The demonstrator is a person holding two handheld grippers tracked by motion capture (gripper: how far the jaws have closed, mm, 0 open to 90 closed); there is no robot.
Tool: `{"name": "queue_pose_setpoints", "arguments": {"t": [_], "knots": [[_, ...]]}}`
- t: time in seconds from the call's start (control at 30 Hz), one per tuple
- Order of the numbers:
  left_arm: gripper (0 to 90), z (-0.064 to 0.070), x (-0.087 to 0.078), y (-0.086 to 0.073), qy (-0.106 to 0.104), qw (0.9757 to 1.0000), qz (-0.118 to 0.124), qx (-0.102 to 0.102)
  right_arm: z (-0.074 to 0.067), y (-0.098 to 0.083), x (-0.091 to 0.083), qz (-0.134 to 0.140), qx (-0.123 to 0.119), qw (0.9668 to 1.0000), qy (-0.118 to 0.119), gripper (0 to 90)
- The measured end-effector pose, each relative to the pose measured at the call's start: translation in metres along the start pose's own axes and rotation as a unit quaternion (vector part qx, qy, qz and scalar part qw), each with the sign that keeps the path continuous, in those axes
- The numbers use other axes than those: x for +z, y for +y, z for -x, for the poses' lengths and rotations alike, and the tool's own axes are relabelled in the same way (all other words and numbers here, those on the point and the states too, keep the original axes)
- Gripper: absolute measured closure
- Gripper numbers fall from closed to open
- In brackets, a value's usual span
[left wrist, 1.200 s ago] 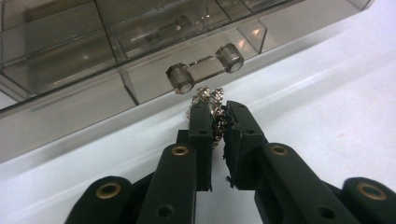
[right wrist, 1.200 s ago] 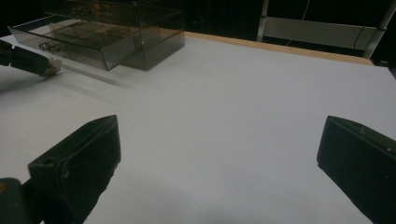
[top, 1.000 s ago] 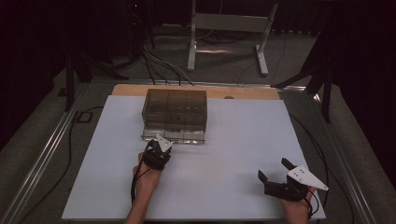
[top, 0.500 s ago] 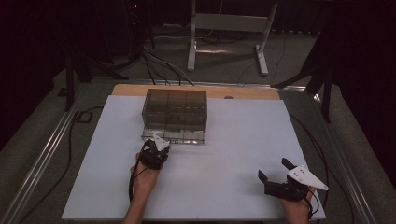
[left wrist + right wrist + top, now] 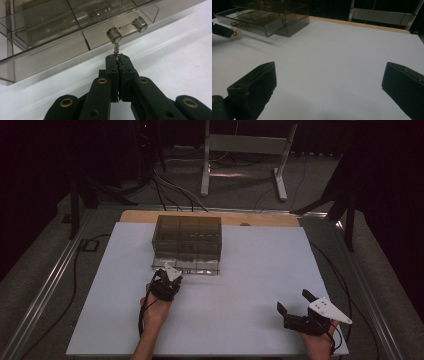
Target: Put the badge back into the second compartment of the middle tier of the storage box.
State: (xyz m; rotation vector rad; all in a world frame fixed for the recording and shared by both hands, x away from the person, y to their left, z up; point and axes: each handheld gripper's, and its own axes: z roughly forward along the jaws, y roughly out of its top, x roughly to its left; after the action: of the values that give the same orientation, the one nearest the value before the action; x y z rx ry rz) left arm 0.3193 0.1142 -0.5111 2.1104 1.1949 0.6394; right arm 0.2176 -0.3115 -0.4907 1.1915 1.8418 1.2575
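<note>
A smoky clear drawer box [image 5: 188,236] stands on the white table [image 5: 250,270], toward the far side and left of the middle. Its bottom drawer [image 5: 186,265] is pulled partway out toward the near edge, so its front sticks out past the box's face.

The left gripper [image 5: 165,279] sits just near of that drawer, held in the person's left hand [image 5: 156,309]. In the left gripper view its two black jaws are pressed together, with a small metal chain [image 5: 116,51] pinched between their tips. The chain runs up from the jaws to the clear bar handle [image 5: 126,28] on the drawer front, at the handle's nearer round end. The chain looks taut and nearly straight between jaws and handle.

The right gripper [image 5: 294,302] rests far off at the near right corner of the table, well apart from the box, held in the right hand [image 5: 320,342]. Its jaws stand wide apart, with nothing but bare white table between them in the right gripper view. That same view shows the box at far left with the drawer out
</note>
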Motion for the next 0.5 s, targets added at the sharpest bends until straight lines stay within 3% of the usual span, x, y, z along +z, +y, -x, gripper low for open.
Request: {"name": "queue_pose_setpoints", "arguments": {"t": [0.5], "knots": [[89.3,-0.002,-0.012,-0.006,-0.010,0.9999,0.009,-0.009,-0.001,0.000,0.000,-0.001,0.000,1.0000,0.000,0.0]]}}
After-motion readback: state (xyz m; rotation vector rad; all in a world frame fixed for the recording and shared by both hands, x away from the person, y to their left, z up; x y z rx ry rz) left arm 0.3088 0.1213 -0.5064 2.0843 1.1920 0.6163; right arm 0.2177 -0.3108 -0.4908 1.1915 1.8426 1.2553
